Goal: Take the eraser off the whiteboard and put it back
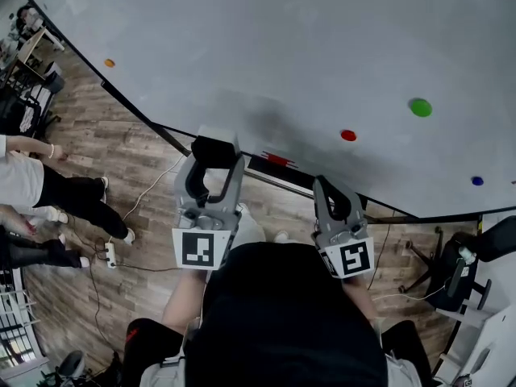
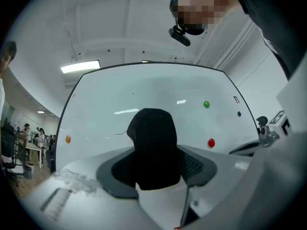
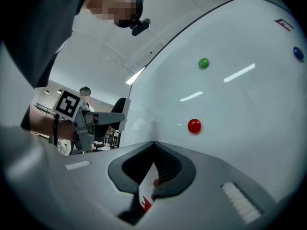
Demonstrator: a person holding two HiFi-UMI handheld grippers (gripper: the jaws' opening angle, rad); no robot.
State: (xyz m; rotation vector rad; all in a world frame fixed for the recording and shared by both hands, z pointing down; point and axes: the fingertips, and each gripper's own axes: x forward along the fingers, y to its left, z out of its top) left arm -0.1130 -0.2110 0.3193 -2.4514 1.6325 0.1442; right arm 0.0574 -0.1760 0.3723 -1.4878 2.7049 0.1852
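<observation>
Far to the left, on the brown wood-plank floor point(image 1: 121, 147), we see a person in a white top and black trousers point(image 1: 48, 188) near a white power strip point(image 1: 111, 254). Next comes the large white whiteboard point(image 1: 282, 47) point(image 2: 120, 99) point(image 3: 240, 104), with a small round orange magnet point(image 1: 110, 63) point(image 2: 68, 139) near its left edge. Our left claw point(image 1: 214, 161) point(image 2: 156, 166) is clamped on the black felt block eraser point(image 1: 216, 142) point(image 2: 152, 143), both dark pads pressed to its sides. The eraser stands upright between them, in front of the board's lower part, and we cannot tell whether it touches the surface. Right of it, a round red magnet point(image 1: 347, 135) point(image 2: 211, 143) point(image 3: 194, 126) is stuck on the board. Our right claw point(image 1: 330, 192) point(image 3: 153, 145) is empty, its two jaws closed tip to tip, beside the left one. Further right are a round green magnet point(image 1: 420, 107) point(image 2: 206, 104) point(image 3: 203, 63) and a small blue magnet point(image 1: 477, 181) point(image 2: 239, 113) point(image 3: 298, 53). Past the board's edge stands a black office chair point(image 1: 447, 285).
</observation>
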